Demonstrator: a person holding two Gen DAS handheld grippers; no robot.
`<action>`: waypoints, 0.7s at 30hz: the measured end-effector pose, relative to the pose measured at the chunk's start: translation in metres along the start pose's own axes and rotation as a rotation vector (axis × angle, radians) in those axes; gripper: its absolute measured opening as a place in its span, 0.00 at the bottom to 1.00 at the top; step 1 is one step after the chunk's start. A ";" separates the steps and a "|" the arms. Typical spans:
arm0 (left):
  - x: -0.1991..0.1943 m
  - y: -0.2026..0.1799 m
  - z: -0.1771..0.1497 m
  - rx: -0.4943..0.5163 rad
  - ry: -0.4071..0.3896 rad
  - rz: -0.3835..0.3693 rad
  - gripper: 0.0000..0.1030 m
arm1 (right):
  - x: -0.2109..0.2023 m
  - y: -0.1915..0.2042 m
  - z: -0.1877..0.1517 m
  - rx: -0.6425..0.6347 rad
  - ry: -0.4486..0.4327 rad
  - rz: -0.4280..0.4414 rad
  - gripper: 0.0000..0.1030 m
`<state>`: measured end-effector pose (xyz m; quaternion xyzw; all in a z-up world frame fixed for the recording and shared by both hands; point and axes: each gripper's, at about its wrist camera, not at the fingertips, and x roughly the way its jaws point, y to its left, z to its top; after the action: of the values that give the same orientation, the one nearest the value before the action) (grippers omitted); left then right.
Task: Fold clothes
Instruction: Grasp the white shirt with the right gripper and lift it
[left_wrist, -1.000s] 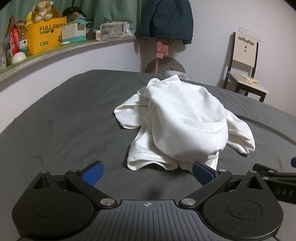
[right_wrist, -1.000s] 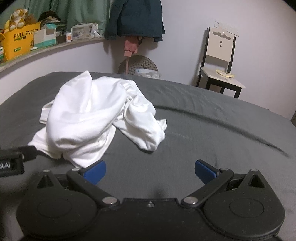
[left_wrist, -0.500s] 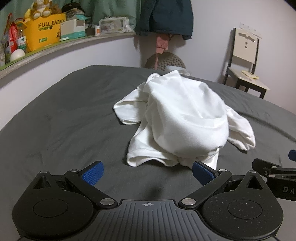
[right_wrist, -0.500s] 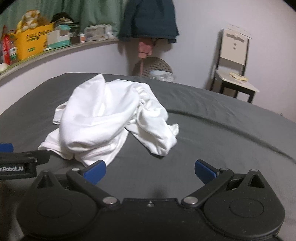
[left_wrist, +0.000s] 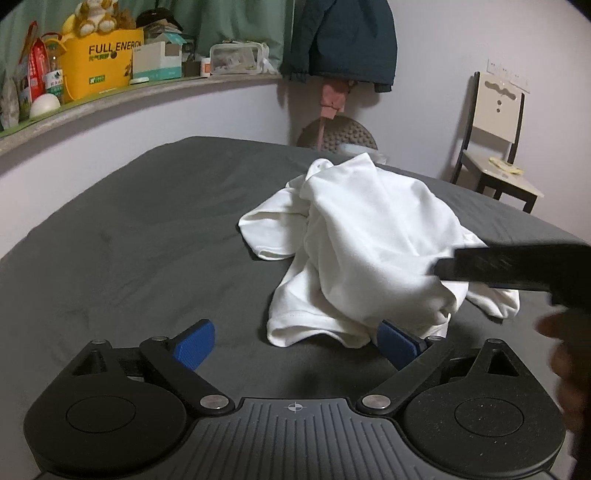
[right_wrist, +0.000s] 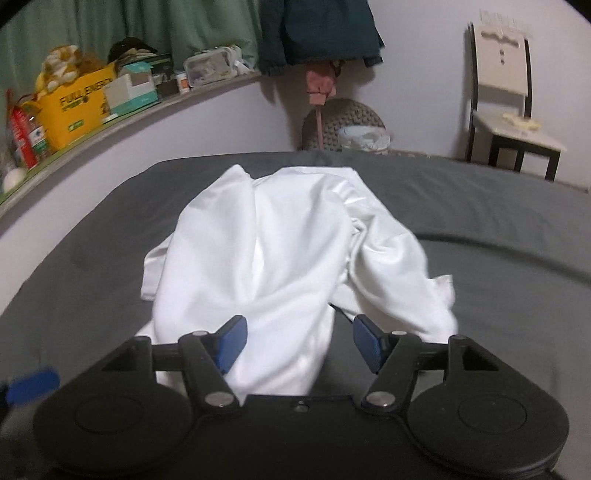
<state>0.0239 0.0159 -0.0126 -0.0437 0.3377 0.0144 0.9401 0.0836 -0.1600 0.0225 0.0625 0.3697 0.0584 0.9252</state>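
A crumpled white garment (left_wrist: 373, 251) is lying heaped on the grey bed cover (left_wrist: 129, 240), toward the far edge of the bed and well clear of its left side. The right gripper (right_wrist: 297, 341) is hanging over the near hem with its jaws apart, a fold of cloth lying between the blue pads (right_wrist: 231, 341) but not yet pinched. The left gripper (left_wrist: 295, 341) is waiting just short of the heap, jaws wide apart and empty, its right pad nearly touching the hem. For a sound first grasp, each gripper is best closing on a single layer at an outer edge or corner, not the bunched middle, so the garment can be drawn flat before folding.
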 end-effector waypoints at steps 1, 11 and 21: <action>0.002 0.001 0.000 -0.006 0.005 -0.001 0.93 | 0.008 -0.002 0.002 0.020 0.022 0.009 0.58; 0.005 0.002 0.001 -0.030 0.004 -0.054 0.94 | -0.040 -0.051 -0.012 0.162 -0.090 0.017 0.06; -0.010 -0.020 -0.002 -0.006 -0.039 -0.225 0.98 | -0.185 -0.153 -0.070 0.286 -0.245 -0.235 0.06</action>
<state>0.0160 -0.0038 -0.0059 -0.0838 0.3121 -0.0894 0.9421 -0.0887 -0.3344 0.0735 0.1560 0.2639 -0.1110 0.9454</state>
